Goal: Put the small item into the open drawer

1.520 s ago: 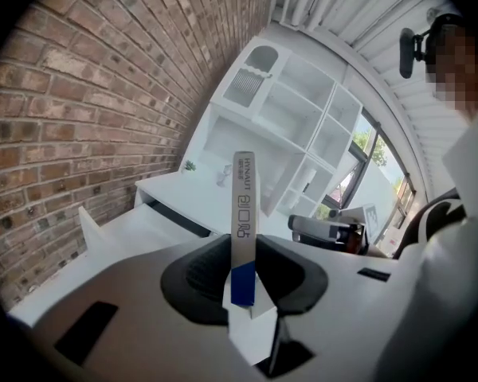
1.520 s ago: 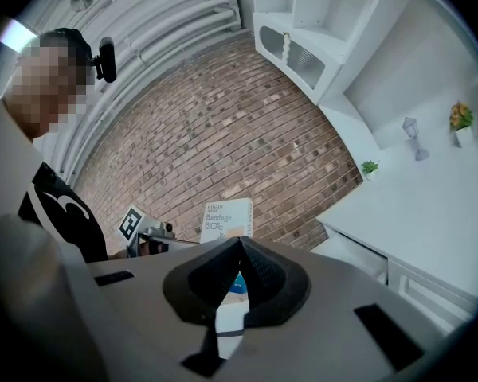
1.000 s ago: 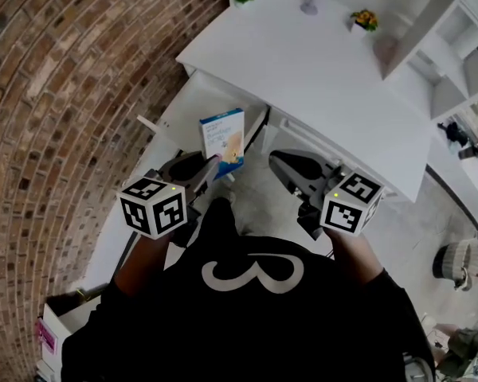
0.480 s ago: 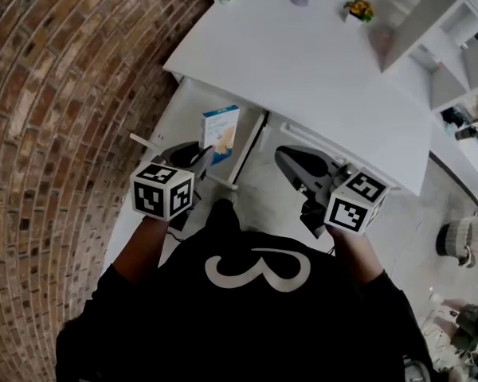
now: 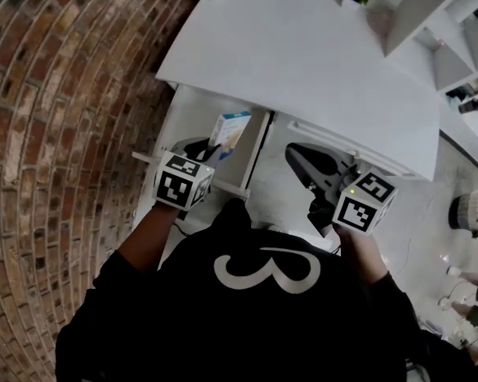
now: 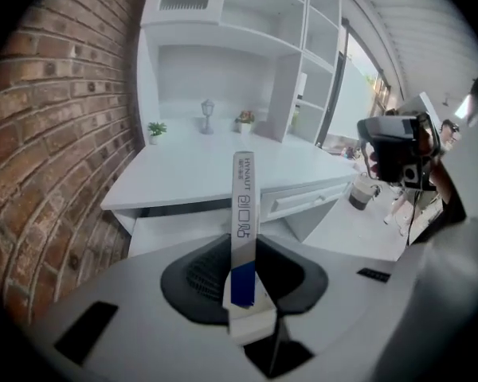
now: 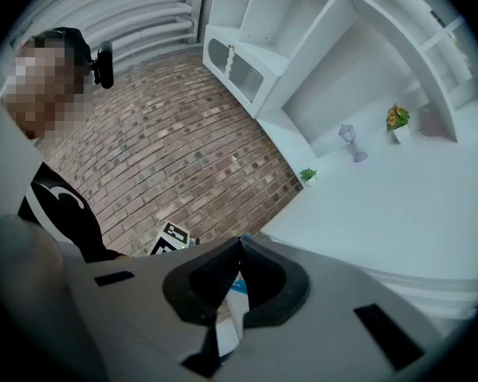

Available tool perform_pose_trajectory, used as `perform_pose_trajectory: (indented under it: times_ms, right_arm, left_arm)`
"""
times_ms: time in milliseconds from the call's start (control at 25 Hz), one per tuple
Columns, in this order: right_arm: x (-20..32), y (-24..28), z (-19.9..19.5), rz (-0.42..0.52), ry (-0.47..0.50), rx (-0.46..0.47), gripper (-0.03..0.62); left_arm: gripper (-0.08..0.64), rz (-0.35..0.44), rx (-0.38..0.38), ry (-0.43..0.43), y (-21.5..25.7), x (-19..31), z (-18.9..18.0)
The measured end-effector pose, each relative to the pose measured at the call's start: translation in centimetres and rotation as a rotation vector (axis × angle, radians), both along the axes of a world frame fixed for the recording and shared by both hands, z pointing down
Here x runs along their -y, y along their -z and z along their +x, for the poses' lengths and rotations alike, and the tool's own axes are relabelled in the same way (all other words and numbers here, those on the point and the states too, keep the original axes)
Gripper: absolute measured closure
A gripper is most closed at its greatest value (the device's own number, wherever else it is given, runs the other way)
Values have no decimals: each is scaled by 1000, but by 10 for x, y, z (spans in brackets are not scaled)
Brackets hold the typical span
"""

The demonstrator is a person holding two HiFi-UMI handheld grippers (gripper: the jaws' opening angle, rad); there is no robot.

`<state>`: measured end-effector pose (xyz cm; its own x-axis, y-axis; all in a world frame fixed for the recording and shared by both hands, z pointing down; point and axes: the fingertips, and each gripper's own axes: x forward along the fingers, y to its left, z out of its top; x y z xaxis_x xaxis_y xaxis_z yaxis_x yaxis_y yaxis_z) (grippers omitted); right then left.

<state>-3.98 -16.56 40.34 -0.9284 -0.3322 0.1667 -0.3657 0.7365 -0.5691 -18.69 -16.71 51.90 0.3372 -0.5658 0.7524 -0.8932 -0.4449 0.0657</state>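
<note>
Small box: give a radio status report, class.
Left gripper shut on small box, held over open drawer. Right gripper shut, empty. Path looks clear.

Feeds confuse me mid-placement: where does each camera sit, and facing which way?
Head view: on the head, steeply down at desk, open drawer; shirt, left gripper, right gripper show.
Left gripper view: rides left gripper, faces desk and shelves; jaws clamp box.
Right gripper view: rides right gripper, faces brick wall; jaws together, shirt shows.
Shared: all see the desk.

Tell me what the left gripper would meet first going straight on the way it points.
The small box clamped in the left gripper would probably touch the desk's front edge first, just above the open drawer; depth is unclear.
</note>
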Motion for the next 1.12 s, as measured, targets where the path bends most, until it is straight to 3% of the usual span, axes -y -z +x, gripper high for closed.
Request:
perform_pose_trajectory:
  times_ms: [480, 1120]
  right_arm:
    - [13, -21, 1, -56, -173, -44, 581]
    - [33, -43, -1, -105, -326, -70, 581]
  left_arm:
    - [468, -78, 181, -325, -66, 40, -9]
    - [468, -161, 362, -542, -151, 88, -22]
